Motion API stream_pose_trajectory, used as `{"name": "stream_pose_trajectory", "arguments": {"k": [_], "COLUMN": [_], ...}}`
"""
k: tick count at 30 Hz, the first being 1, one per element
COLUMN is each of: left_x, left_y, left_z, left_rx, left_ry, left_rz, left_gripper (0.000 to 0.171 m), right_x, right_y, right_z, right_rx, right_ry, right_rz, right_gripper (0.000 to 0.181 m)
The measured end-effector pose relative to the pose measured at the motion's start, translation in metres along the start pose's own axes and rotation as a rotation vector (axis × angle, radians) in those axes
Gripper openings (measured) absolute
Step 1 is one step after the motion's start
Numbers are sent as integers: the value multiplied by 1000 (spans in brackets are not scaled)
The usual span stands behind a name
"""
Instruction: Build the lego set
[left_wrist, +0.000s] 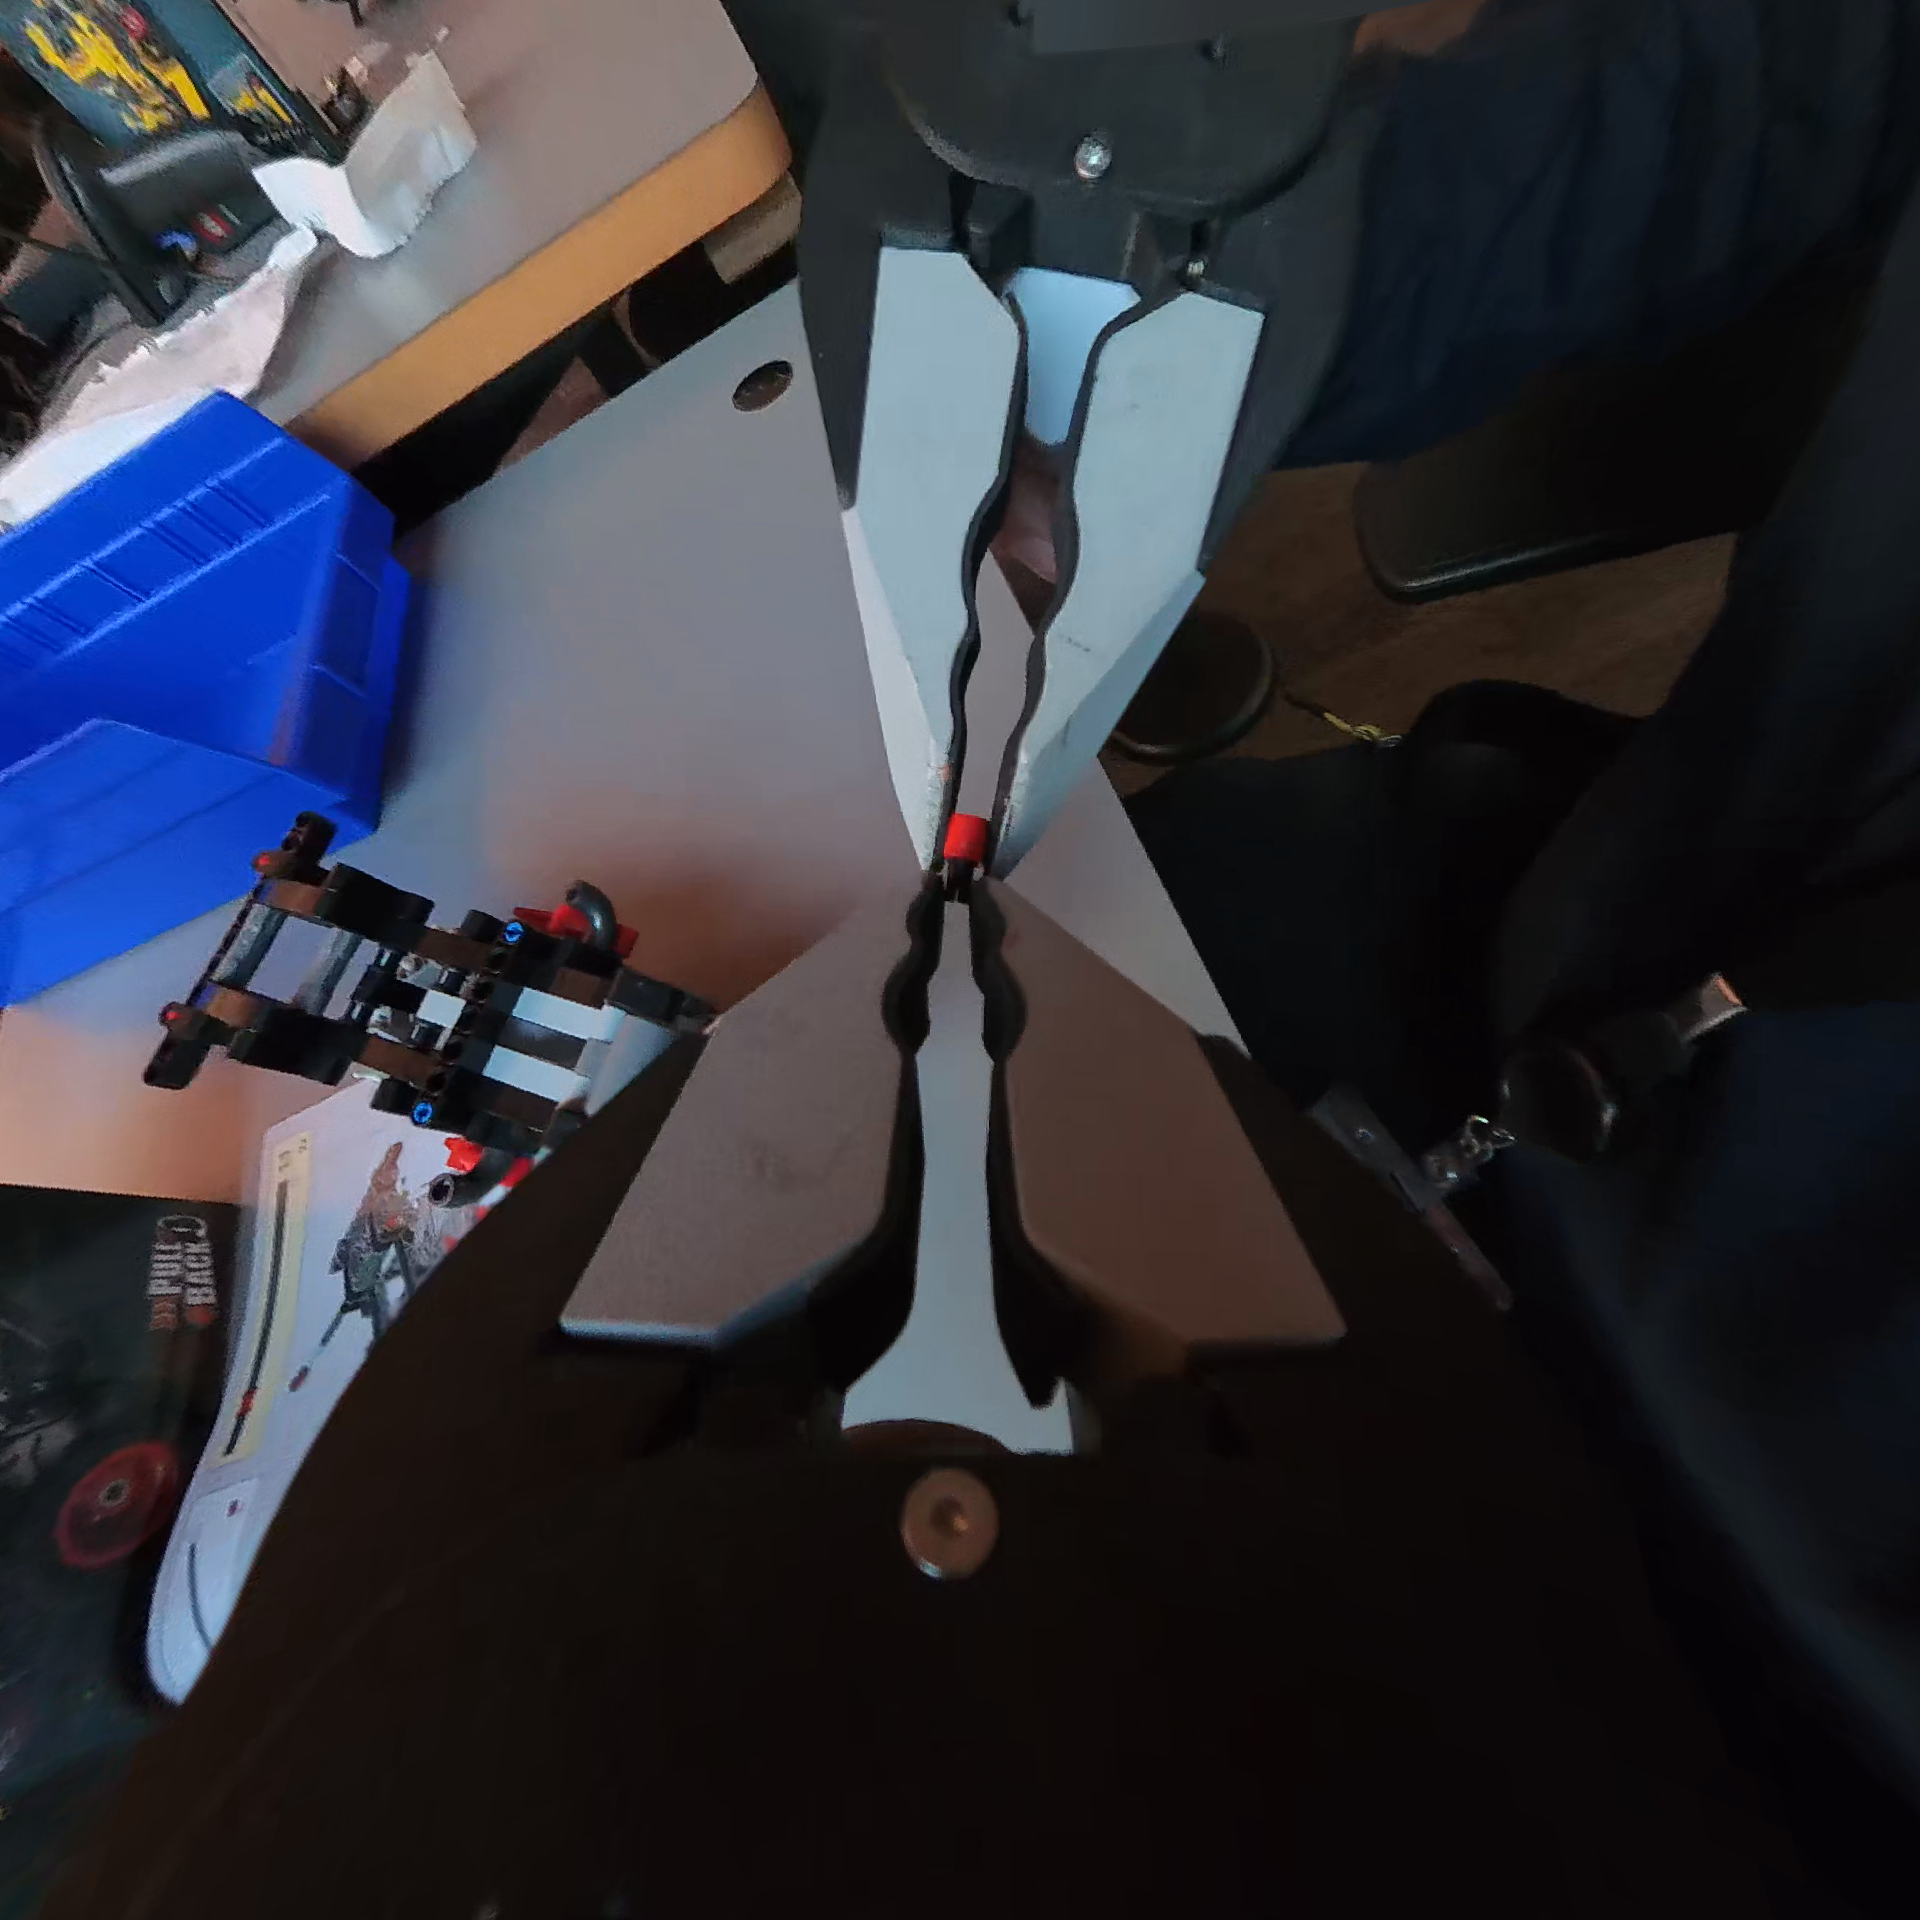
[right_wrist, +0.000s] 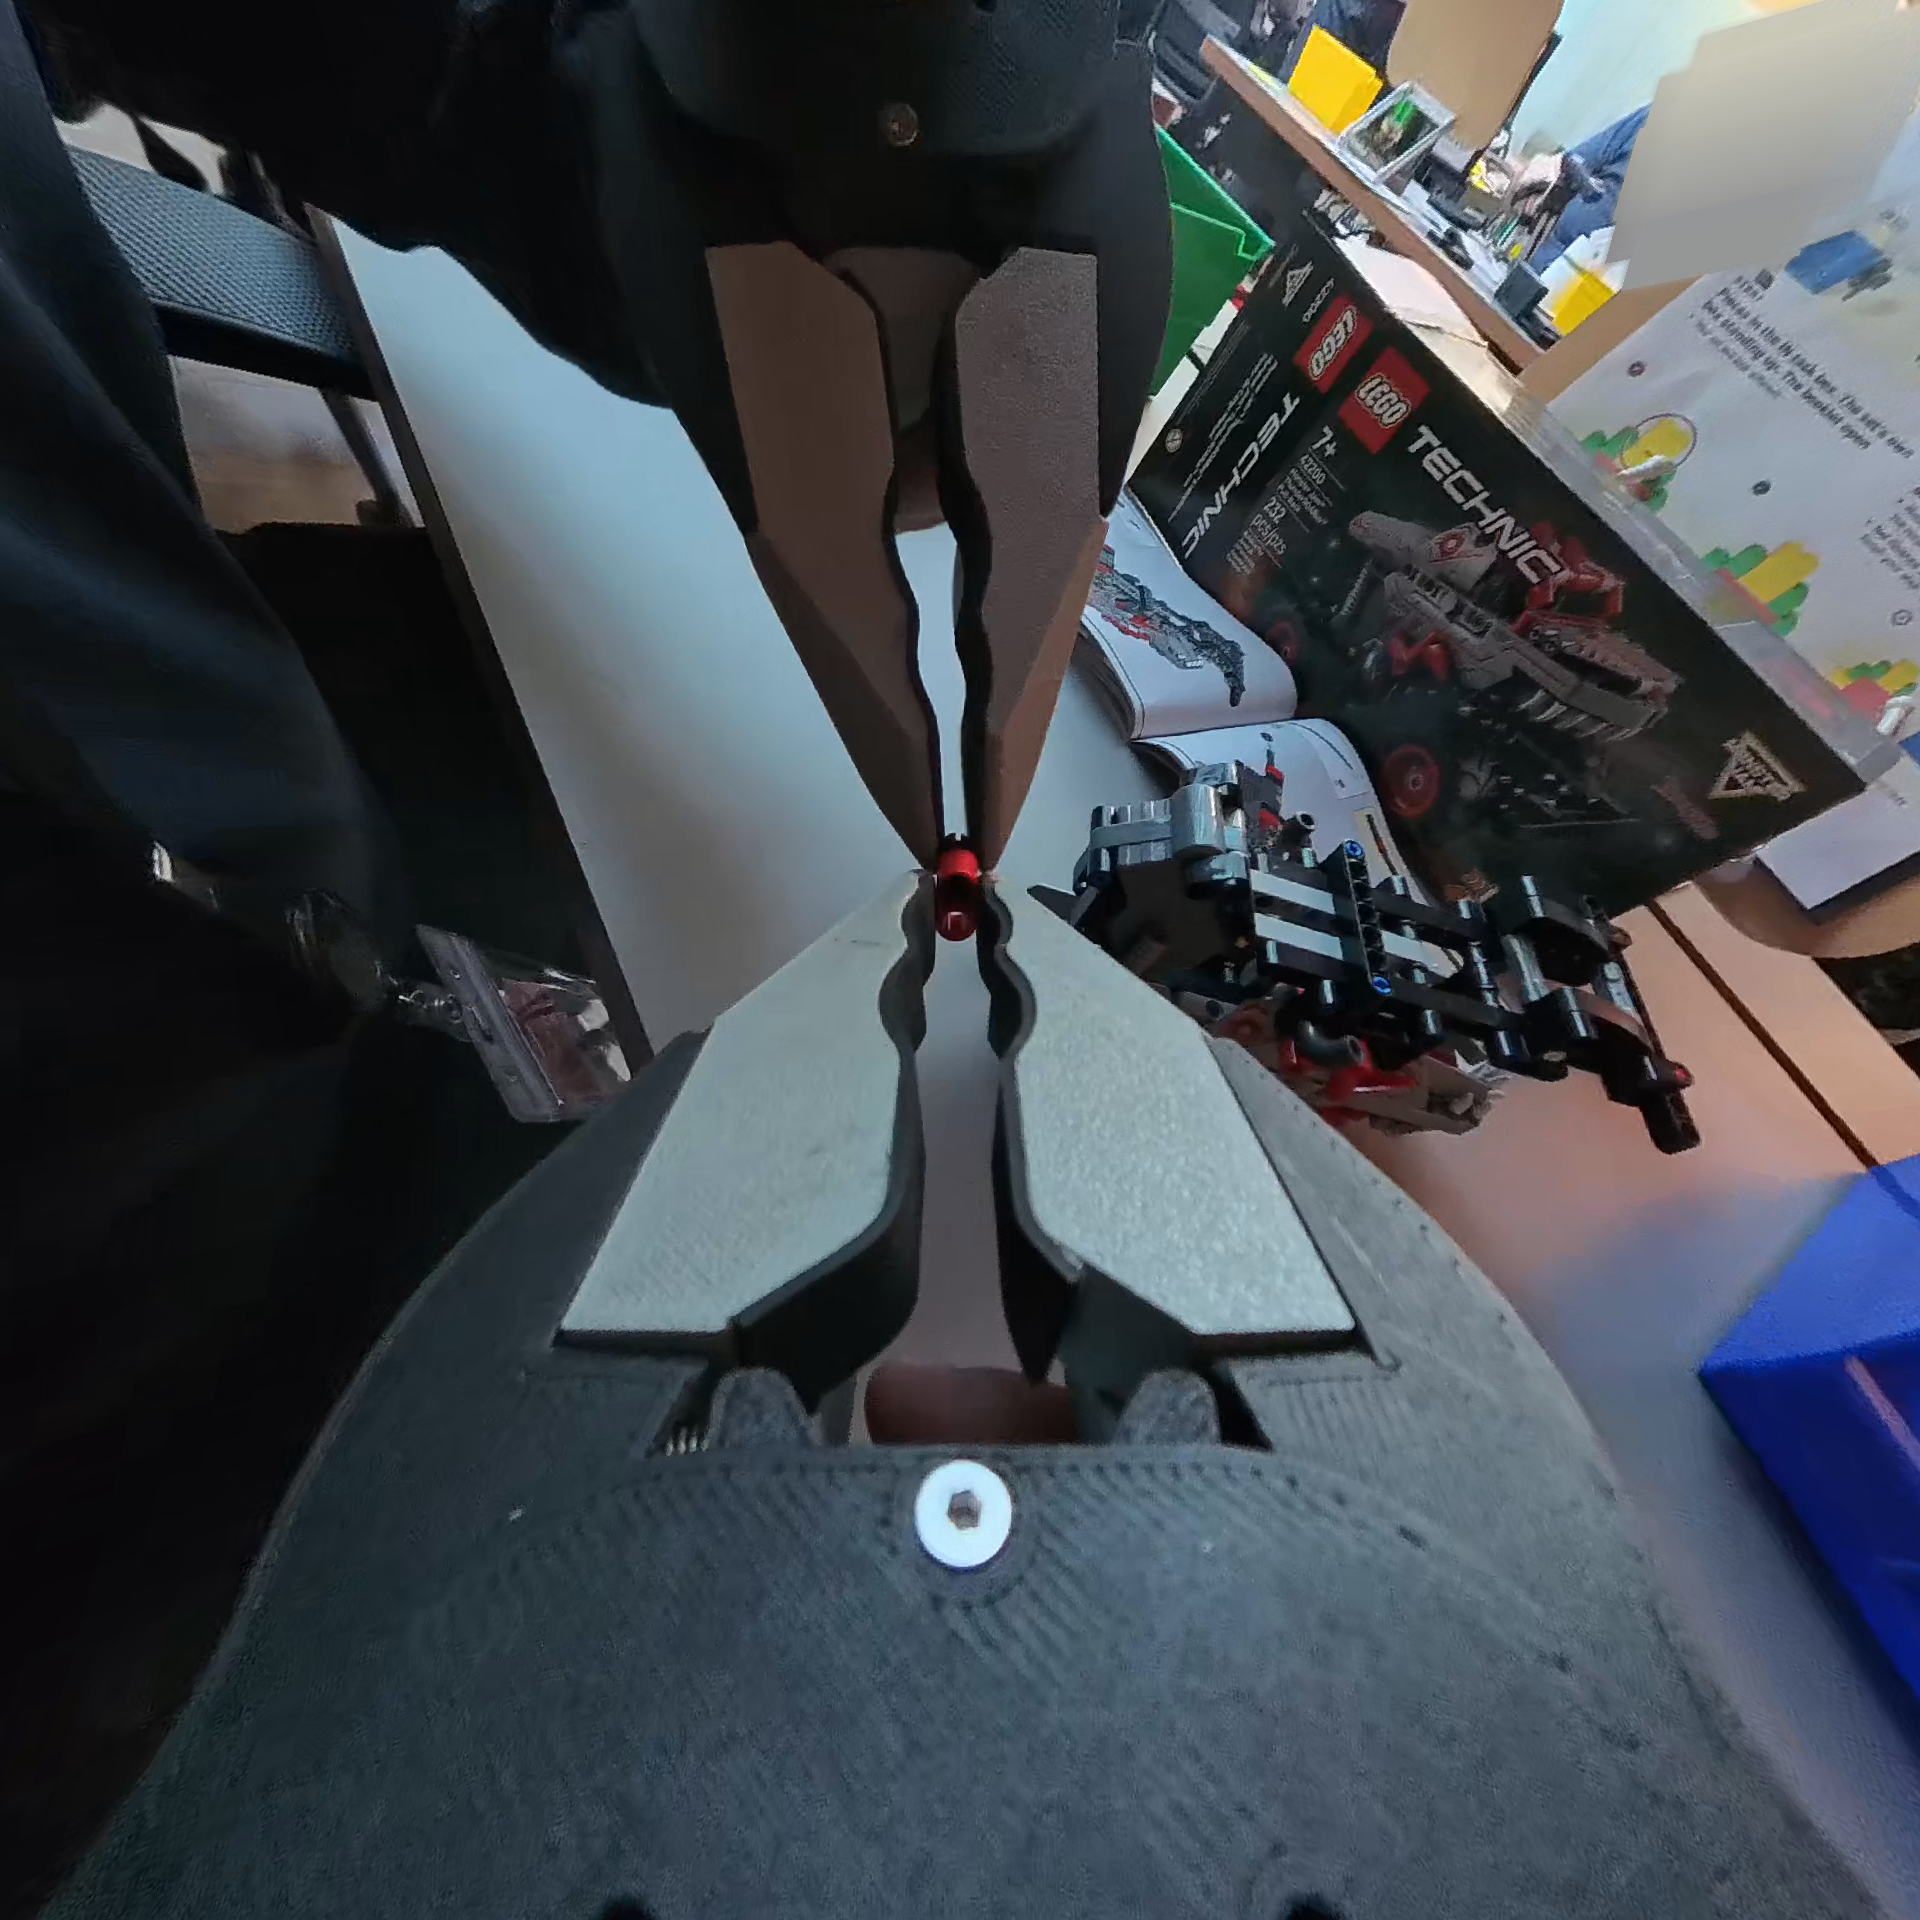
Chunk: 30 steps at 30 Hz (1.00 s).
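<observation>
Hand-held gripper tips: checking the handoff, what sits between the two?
A small red piece bridges the left hand-held gripper and right hand-held gripper; both wrist views show it, tips otherwise nearly touching.

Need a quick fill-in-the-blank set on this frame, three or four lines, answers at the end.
1. The two grippers meet tip to tip around a small ____ peg.
2. The half-built model rests on the ____, held by neither gripper.
3. The plastic bin near the model is ____.
4. The booklet beside the set's box lies ____.

Answers: red; table; blue; open
</observation>
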<state>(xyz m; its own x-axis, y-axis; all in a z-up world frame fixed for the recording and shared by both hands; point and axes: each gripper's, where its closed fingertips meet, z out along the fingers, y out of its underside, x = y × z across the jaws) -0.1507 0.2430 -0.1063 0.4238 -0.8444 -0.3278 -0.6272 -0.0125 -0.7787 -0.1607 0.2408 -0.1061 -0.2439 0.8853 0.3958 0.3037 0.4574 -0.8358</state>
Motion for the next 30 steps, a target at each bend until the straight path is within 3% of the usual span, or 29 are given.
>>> {"name": "stream_pose_trajectory", "arguments": {"k": [20,30], "left_x": [-5,-10], "left_y": [10,17], "left_z": [0,2], "left_rx": [-127,-237], "left_ry": [-59,-163], "left_rz": [114,287], "left_gripper": [2,4], "right_x": [3,5], "right_y": [0,1], "right_z": [4,7], "right_rx": [-78,-147], "right_ry": [12,55], "right_rz": [-60,-118], "right_gripper": [4,4]}}
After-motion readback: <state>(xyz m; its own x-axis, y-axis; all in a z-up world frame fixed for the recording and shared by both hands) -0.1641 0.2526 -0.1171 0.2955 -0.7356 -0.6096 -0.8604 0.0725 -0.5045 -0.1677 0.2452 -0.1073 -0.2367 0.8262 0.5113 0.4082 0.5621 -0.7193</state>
